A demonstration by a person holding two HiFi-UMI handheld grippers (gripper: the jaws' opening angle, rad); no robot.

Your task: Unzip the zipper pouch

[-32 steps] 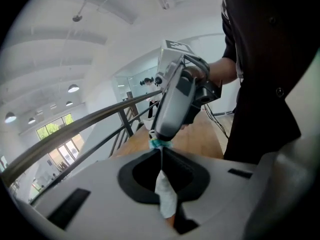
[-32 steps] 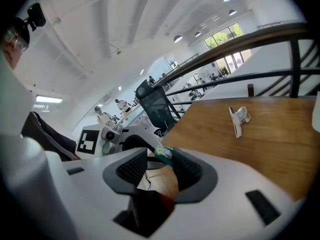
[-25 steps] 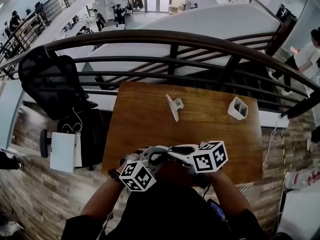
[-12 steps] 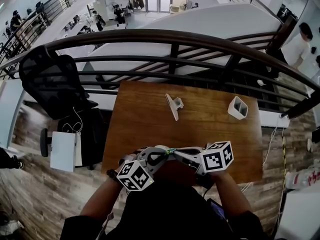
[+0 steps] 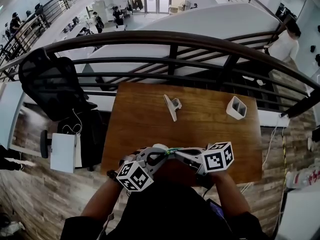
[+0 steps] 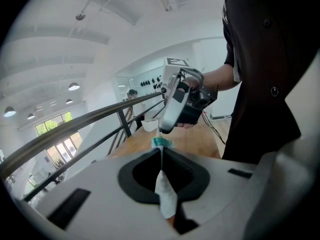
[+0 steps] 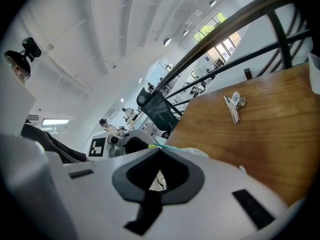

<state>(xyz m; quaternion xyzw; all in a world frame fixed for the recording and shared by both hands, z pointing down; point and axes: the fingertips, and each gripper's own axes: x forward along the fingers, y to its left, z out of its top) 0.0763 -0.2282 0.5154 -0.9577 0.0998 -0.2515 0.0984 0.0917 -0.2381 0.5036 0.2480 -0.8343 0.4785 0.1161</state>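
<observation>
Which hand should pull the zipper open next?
Right, probably. The right gripper is shut on the green pull tab, ready to slide it. The left gripper is shut on the pouch, so it anchors.

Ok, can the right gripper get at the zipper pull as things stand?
Probably yes: the right gripper looks shut on the teal zipper pull, with nothing in the way, and the left gripper pinches the white pouch right beside it.

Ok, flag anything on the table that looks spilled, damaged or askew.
Nothing stands out. The clip lies on the table, the white holder stands upright near the far right corner; no spill or damage shows.
</observation>
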